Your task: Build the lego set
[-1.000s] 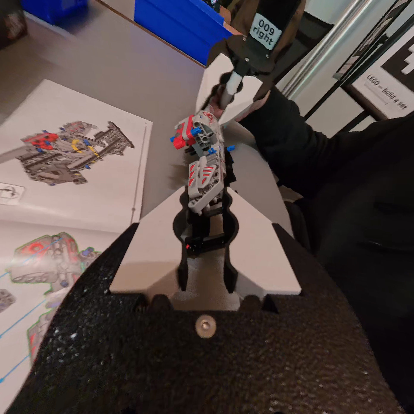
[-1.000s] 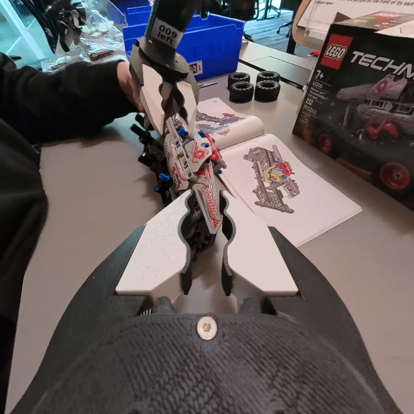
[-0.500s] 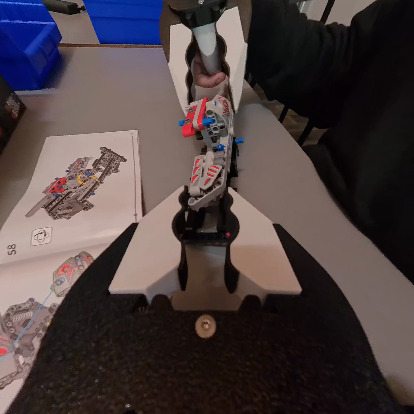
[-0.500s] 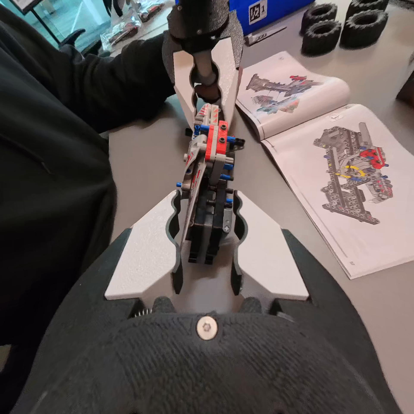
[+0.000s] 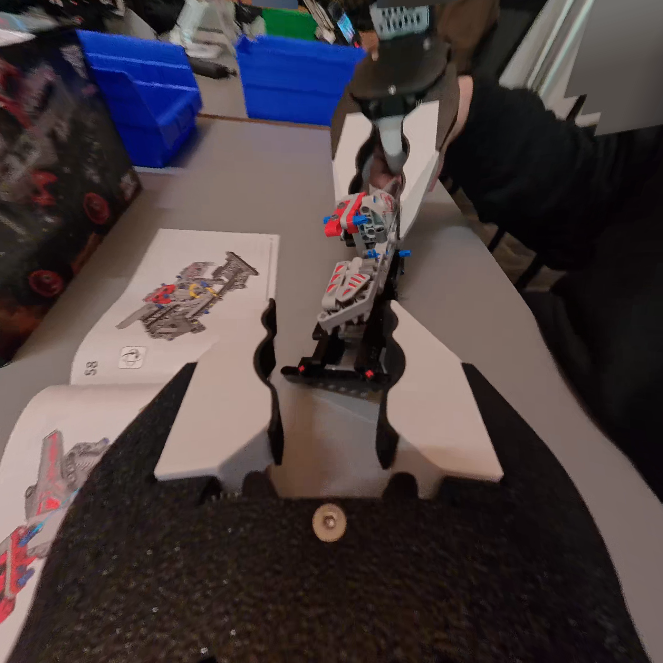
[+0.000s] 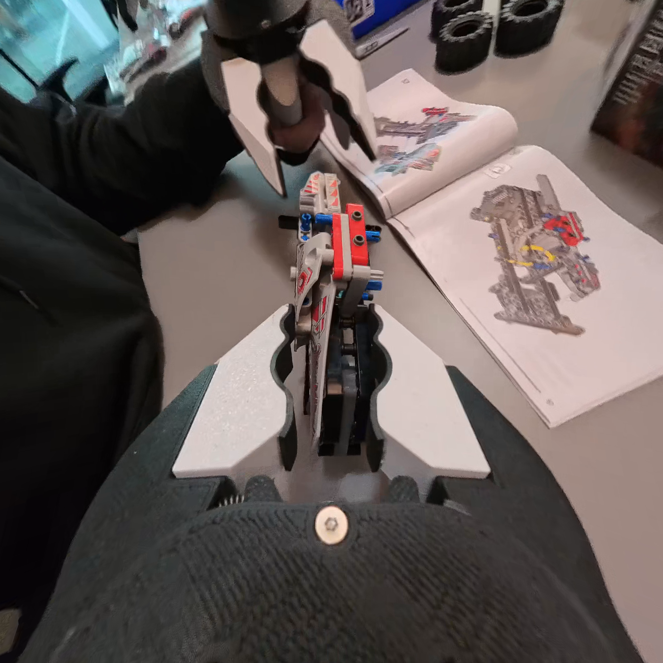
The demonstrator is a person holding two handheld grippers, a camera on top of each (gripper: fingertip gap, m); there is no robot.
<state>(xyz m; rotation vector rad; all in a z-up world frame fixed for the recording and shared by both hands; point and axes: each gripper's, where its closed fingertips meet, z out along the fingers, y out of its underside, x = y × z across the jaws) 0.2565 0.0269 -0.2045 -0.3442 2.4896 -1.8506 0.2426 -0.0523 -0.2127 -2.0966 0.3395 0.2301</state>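
The partly built Lego vehicle (image 5: 348, 290), grey and black with red panels and blue pins, stands on edge between both grippers. My right gripper (image 6: 332, 312) is shut on its black frame end (image 6: 344, 394). My left gripper (image 5: 332, 308) is open, its fingers spread wide on both sides of the model's black end without gripping it. In the right wrist view the left gripper (image 6: 326, 172) hangs open just beyond the model's far tip. In the left wrist view the right gripper (image 5: 373, 215) clamps the model's far end.
The open instruction booklet (image 5: 215, 287) lies on the grey table (image 5: 251, 179), and shows in the right wrist view too (image 6: 538, 269). Black tyres (image 6: 462, 39) stand at the back. The set's box (image 5: 43, 179) and two blue bins (image 5: 143, 97) stand behind. Dark sleeves flank the model. One gripper's finger ends stand about 9 cm off the other's.
My left gripper has opened and let go of the model's end, and drawn back a little. My right gripper keeps holding the model, which has been turned on edge.
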